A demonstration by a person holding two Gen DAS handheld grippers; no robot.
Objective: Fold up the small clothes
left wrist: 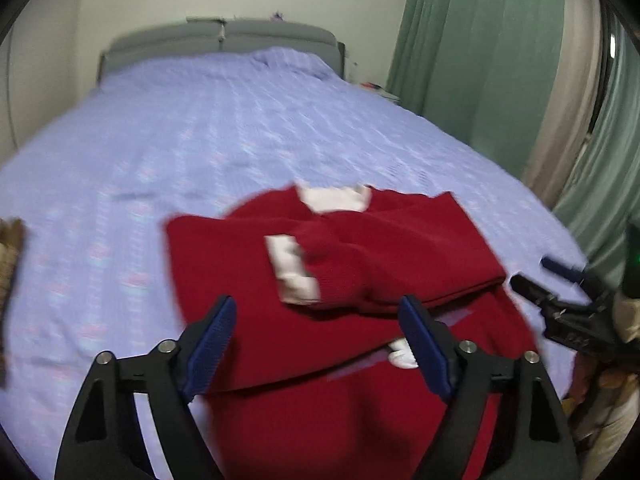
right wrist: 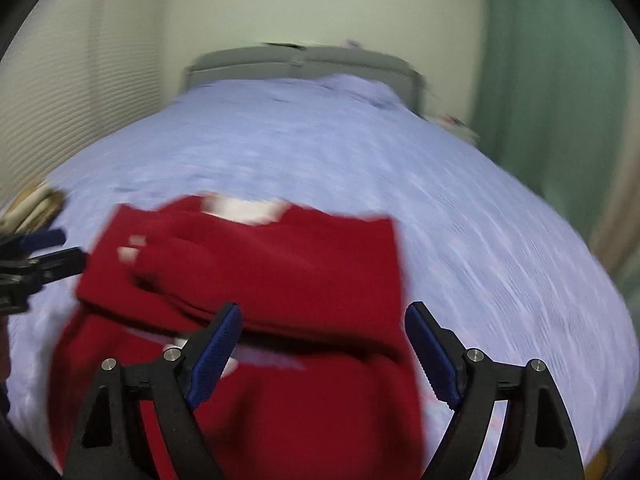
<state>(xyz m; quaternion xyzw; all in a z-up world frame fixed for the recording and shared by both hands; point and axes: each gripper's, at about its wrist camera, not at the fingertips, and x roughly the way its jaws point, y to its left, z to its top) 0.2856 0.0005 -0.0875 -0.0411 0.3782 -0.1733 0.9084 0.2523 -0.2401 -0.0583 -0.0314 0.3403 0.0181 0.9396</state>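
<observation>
Left gripper (left wrist: 316, 308): jaws stand wide apart, nothing between the blue pads (left wrist: 212, 344); tilted down toward the bed from the near edge.
Right gripper (right wrist: 323, 314): jaws likewise spread, nothing pinched between the pads (right wrist: 216, 352); also angled downward over the garment.
Right gripper seen from the left wrist view (left wrist: 560, 296): enters at the right edge, black fingers reaching in toward the garment's right side, tip close to the fold but contact cannot be told through the blur.
Left gripper seen from the right wrist view (right wrist: 48, 256): at the left edge, fingertips just beside the garment's left side.
Red sweater (left wrist: 332, 264): lies on the bed near its foot end, partly folded; upper half doubled over, a cuffed sleeve laid across the chest, white collar at the far edge.
Sweater vs left gripper: folded edge runs across just beyond the fingertips; lower red layer spreads beneath and between the two fingers.
Sweater vs right gripper (right wrist: 256, 264): same; the thick fold sits just ahead of the tips, loose lower part under the jaws.
Bed cover (left wrist: 240, 128): lilac, patterned, smooth beyond the garment.
Headboard (left wrist: 224, 40): grey, at the far end.
Curtains (left wrist: 480, 60): green, on the right.
Image quality: both views motion-blurred.
</observation>
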